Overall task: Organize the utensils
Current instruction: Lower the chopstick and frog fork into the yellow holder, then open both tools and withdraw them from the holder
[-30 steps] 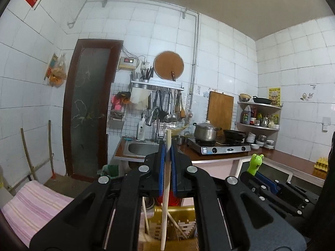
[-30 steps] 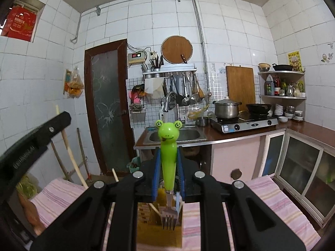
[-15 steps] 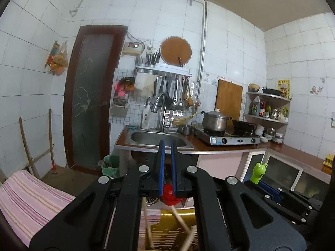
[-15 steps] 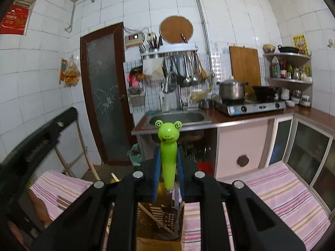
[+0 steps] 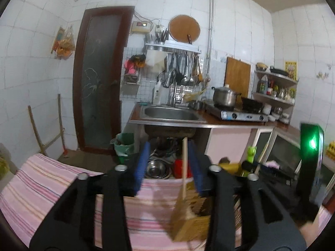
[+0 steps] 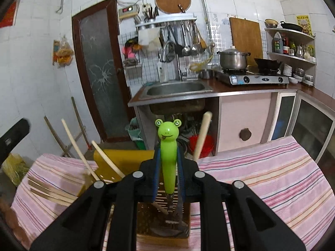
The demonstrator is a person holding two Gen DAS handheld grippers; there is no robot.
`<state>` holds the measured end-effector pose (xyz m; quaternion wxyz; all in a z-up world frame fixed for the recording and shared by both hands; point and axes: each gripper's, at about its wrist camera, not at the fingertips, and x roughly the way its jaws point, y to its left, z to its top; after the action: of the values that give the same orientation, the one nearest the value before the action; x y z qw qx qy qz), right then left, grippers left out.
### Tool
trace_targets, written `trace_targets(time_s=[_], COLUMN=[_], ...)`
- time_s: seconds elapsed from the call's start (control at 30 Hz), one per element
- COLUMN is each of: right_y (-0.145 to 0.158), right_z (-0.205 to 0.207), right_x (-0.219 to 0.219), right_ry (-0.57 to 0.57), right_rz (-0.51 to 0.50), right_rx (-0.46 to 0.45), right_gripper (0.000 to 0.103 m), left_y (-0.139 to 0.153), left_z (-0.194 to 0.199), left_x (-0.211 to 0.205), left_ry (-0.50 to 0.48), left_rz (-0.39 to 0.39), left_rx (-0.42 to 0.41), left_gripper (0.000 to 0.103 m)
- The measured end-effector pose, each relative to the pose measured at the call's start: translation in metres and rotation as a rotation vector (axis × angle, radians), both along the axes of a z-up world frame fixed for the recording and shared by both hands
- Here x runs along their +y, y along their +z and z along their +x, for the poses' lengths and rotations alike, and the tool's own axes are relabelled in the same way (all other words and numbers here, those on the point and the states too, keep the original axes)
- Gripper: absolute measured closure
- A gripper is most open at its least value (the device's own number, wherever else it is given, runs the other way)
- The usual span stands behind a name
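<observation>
A: Which parts are hidden?
B: The fork's (image 6: 169, 163) tines blur inside the holder (image 6: 163, 215), behind the right gripper (image 6: 168, 179).
A: And left?
B: The holder is motion-blurred; the stick's (image 5: 184, 167) lower end is indistinct.

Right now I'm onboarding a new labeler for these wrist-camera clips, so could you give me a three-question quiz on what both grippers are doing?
1. True or false: the right gripper is shut on the frog-handled fork.
2. The left gripper is: A) clamping a chopstick, B) open, C) out of view.
3. Fill in: the fork's tines hang over the wooden ____.

Key: 1 true. 2 B; the wooden stick stands between its jaws, apparently unclamped. 3 utensil holder.
</observation>
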<state>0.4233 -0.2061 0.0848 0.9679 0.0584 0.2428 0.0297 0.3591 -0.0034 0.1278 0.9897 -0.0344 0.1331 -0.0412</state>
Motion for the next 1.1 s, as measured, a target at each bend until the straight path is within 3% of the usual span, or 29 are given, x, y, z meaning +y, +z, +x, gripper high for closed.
trace_targets(time_s=[0.1, 0.33, 0.43, 0.5, 0.63, 0.8, 1.1], right_y=[-0.001, 0.01, 0.014, 0.017, 0.021, 0.024, 0.037], right_z=[0.004, 0.012, 0.009, 0.006, 0.002, -0.012, -0.057], right_x=[0.005, 0.02, 0.019, 0.019, 0.021, 0.019, -0.005], right_ry=[-0.012, -0.043, -0.045, -0.053, -0.066, -0.07, -0.12], right_rz=[-0.01, -0.056, -0.062, -0.075, -0.087, -0.098, -0.087], right_rx=[0.022, 0.08, 0.097, 0.099, 0.11, 0.074, 0.045], right_gripper=[0.087, 0.082, 0.082, 0.065, 0.059, 0.037, 0.025], left_y=[-0.01, -0.038, -0.048, -0.056, -0.073, -0.082, -0.063], left_z=[-0.007, -0.013, -0.014, -0.016, -0.018, -0.034, -0.087], left_x=[0.008, 0.05, 0.067, 0.079, 0.094, 0.1, 0.087], left_ry=[0.02, 0.048, 0.069, 0.076, 0.076, 0.063, 0.061], left_rz=[0.051, 0.06, 0.073, 0.071, 0.028, 0.001, -0.005], left_rx=[0.024, 0.145, 0.17, 0.18, 0.236, 0.25, 0.223], left_gripper=[0.051, 0.036, 0.023, 0.02, 0.018, 0.012, 0.005])
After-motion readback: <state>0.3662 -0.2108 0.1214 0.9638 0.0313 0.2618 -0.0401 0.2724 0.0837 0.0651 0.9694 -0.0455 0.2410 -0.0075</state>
